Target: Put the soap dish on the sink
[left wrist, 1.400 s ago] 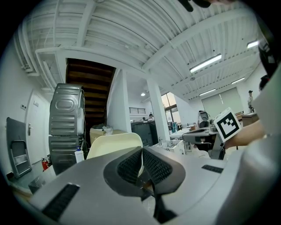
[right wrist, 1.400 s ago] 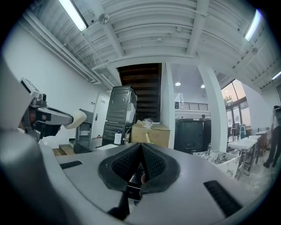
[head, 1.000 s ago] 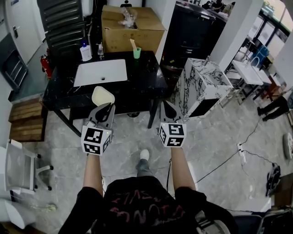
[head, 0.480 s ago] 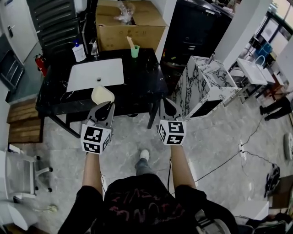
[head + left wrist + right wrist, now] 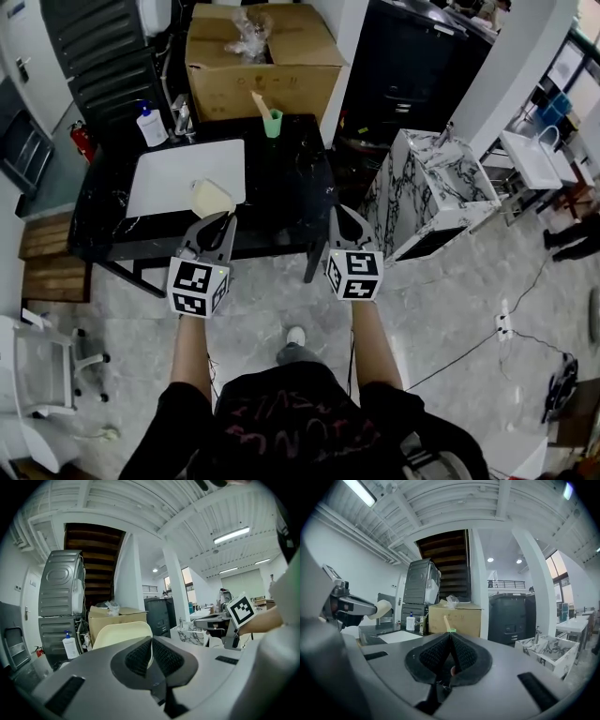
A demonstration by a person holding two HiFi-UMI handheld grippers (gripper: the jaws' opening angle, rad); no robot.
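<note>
A cream soap dish (image 5: pixel 211 198) (image 5: pixel 121 634) is pinched by its near edge in my left gripper (image 5: pixel 226 217) (image 5: pixel 151 648). It hangs over the front right corner of the white sink (image 5: pixel 181 175), which is set in a black marble counter (image 5: pixel 291 183). In the right gripper view the dish (image 5: pixel 380 607) shows at the far left, ahead of the left gripper. My right gripper (image 5: pixel 339 214) (image 5: pixel 450 648) is shut with nothing in it, held in front of the counter's right end.
Behind the sink stand a soap pump bottle (image 5: pixel 148 124), a faucet (image 5: pixel 181 119) and a green cup (image 5: pixel 272 121) with a stick in it. A cardboard box (image 5: pixel 262 61) sits beyond. A white marble block (image 5: pixel 431 192) lies to the right, a white chair (image 5: pixel 33 361) at left.
The person has stepped toward the counter. The soap dish in my left gripper has moved from in front of the counter to over the sink's front right corner. Both grippers stay shut.
</note>
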